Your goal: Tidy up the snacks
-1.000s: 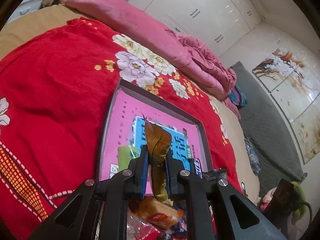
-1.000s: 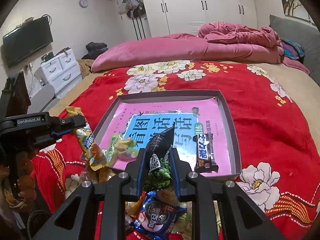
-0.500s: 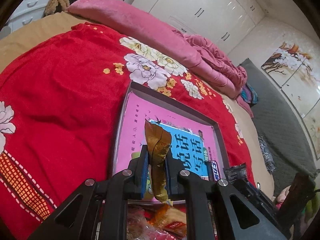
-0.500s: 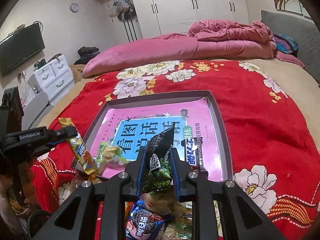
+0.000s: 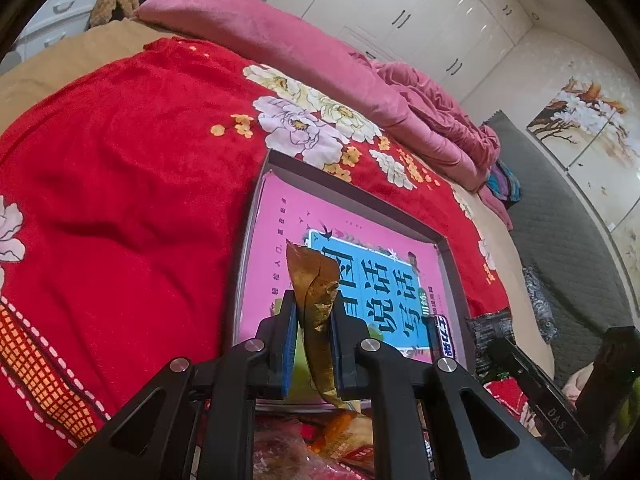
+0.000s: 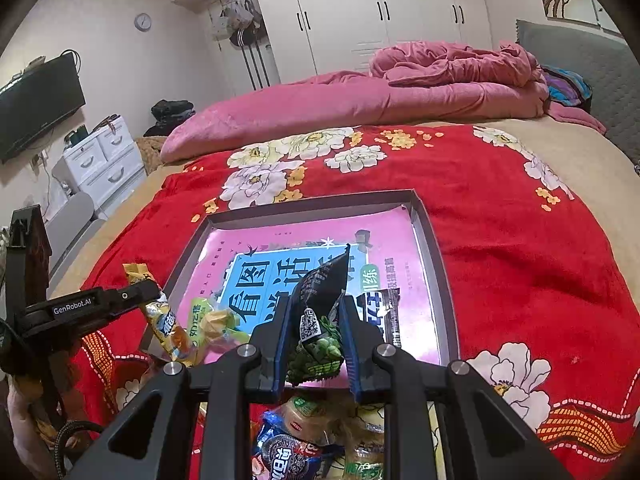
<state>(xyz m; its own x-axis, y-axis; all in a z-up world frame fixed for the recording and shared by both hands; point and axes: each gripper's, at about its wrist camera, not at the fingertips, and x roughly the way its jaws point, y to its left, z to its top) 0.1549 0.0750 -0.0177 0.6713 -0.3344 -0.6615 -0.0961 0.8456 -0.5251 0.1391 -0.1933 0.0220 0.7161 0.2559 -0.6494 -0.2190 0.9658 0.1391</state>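
My left gripper [image 5: 313, 312] is shut on a gold and orange snack packet [image 5: 314, 288], held above the near edge of a shallow grey tray [image 5: 352, 196] with a pink and blue printed liner. That gripper and its packet [image 6: 166, 320] also show at the left of the right wrist view. My right gripper [image 6: 315, 320] is shut on a black packet of green peas [image 6: 320, 312] above the tray's near edge [image 6: 316, 202]. In the tray lie a dark chocolate bar [image 6: 386, 316] and a yellow-green packet [image 6: 212, 324].
A pile of loose snacks [image 6: 304, 440] lies on the red flowered blanket [image 6: 500, 240] just below both grippers. Pink quilts [image 6: 360, 100] are heaped at the far end of the bed. White drawers [image 6: 100, 156] stand at left, wardrobes behind.
Both grippers have moved forward over the tray's near edge, each still holding its packet. The tray looks larger and closer in both views.
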